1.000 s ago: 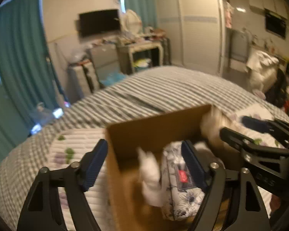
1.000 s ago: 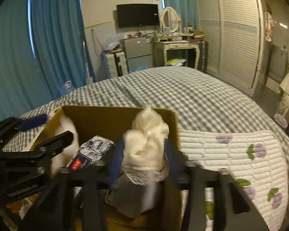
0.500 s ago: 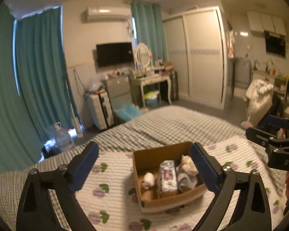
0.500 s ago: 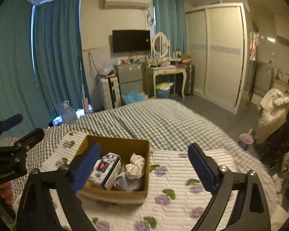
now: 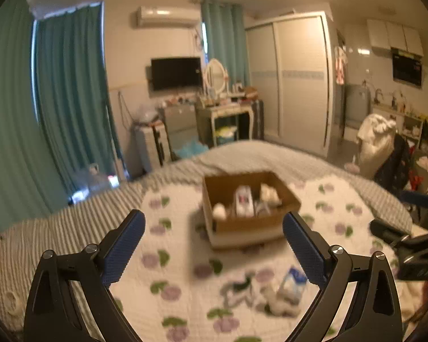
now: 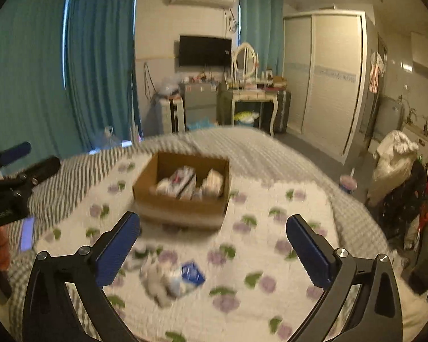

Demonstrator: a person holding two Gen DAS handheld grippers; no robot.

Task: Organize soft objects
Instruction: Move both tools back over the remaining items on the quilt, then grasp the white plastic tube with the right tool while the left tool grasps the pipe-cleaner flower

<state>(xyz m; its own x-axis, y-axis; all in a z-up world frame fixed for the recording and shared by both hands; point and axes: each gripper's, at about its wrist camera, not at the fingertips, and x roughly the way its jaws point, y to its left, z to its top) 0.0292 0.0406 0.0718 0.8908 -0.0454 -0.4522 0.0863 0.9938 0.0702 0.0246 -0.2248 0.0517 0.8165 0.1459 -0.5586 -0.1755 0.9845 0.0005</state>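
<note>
A brown cardboard box (image 5: 254,222) (image 6: 182,206) sits on the white floral quilt (image 5: 185,290) (image 6: 271,259) in the middle of the bed. It holds a floral tissue pack (image 5: 244,201) (image 6: 182,182), a cream cloth (image 5: 268,193) (image 6: 214,181) and a white soft item (image 5: 219,211). A small heap of soft items with a blue-and-white packet (image 5: 291,282) (image 6: 192,273) lies on the quilt nearer to me. My left gripper (image 5: 214,246) and right gripper (image 6: 214,249) are both open and empty, held well back above the quilt. The frames are blurred.
A grey striped blanket (image 6: 256,148) covers the far part of the bed. Teal curtains (image 6: 100,65), a TV (image 6: 205,51), a dressing table (image 6: 254,97) and a wardrobe (image 6: 325,82) line the far walls. A chair with clothes (image 5: 385,154) stands at right.
Both grippers have pulled far back from the box. The right gripper has let go of the cream cloth, which now lies in the box, and stands open.
</note>
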